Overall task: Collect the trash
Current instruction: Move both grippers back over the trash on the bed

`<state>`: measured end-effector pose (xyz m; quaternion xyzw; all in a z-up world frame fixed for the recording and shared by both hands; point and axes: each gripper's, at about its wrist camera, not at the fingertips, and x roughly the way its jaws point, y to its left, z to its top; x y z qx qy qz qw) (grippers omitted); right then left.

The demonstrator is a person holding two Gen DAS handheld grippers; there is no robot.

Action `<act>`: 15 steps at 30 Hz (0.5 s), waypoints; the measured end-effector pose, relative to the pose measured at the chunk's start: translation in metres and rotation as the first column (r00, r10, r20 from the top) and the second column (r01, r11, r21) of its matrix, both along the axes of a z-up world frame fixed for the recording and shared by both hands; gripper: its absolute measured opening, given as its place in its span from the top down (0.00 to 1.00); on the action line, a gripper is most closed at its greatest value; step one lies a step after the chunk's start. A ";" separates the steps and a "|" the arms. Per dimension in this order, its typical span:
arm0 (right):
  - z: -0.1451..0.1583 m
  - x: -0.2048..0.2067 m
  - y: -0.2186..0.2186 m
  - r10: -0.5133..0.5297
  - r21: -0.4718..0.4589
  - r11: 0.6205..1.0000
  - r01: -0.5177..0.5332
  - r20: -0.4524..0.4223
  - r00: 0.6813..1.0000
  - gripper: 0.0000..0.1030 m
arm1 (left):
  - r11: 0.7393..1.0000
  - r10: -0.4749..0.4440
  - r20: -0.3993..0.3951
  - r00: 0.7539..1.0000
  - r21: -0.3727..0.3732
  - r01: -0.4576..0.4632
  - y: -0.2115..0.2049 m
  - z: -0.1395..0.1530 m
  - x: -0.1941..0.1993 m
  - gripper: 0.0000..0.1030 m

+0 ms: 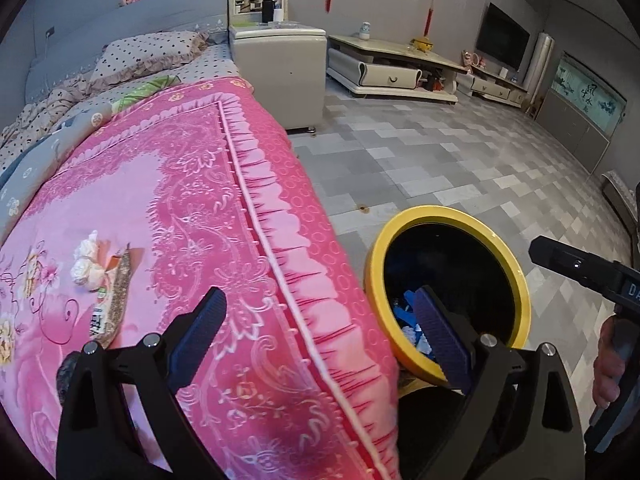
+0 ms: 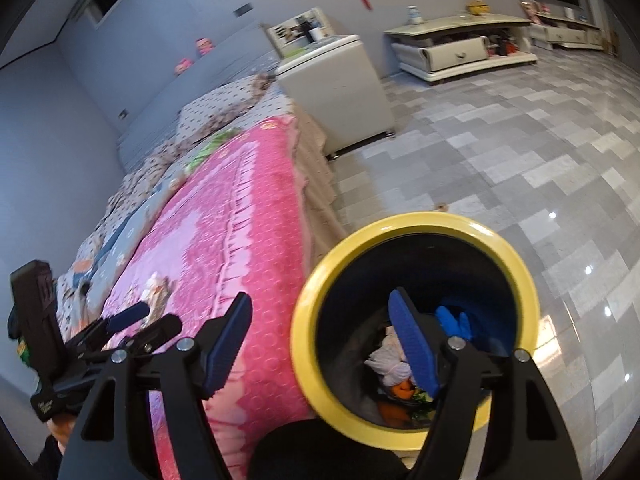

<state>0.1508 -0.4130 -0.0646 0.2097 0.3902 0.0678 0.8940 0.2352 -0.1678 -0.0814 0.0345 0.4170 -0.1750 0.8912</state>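
A crumpled white tissue (image 1: pixel 86 260) and a flat snack wrapper (image 1: pixel 116 296) lie together on the pink bedspread (image 1: pixel 180 184). A bin with a yellow rim (image 1: pixel 448 216) stands on the floor against the bed's side. It holds a white tissue wad (image 2: pixel 386 360), a blue item (image 2: pixel 454 320) and orange scraps (image 2: pixel 402 392). My left gripper (image 1: pixel 320 304) is open and empty above the bed's edge, to the right of the tissue and wrapper. My right gripper (image 2: pixel 320 304) is open and empty, its right finger over the bin's mouth (image 2: pixel 420 224).
A cream bedside cabinet (image 1: pixel 280 68) stands past the bed, and low TV units (image 1: pixel 392 68) line the far wall. Grey tiled floor (image 1: pixel 440 152) spreads to the right of the bin. A hand (image 1: pixel 606 364) grips the other tool at the right edge. Pillows and quilts (image 1: pixel 148 56) cover the bed's far end.
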 end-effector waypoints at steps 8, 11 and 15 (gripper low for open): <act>0.019 -0.003 0.057 0.190 -0.006 0.982 -0.190 0.033 0.981 0.25 | 0.995 0.075 0.031 0.997 0.064 -0.076 0.077 0.004 -0.007 0.12; 0.023 -0.004 0.079 0.259 -0.018 0.966 -0.259 0.032 0.965 0.24 | 0.990 0.112 0.027 0.993 0.083 -0.114 0.105 0.003 -0.010 0.12; 0.023 -0.003 0.110 0.345 -0.005 0.939 -0.345 0.015 0.939 0.22 | 0.983 0.159 0.022 0.987 0.088 -0.161 0.145 0.003 -0.012 0.12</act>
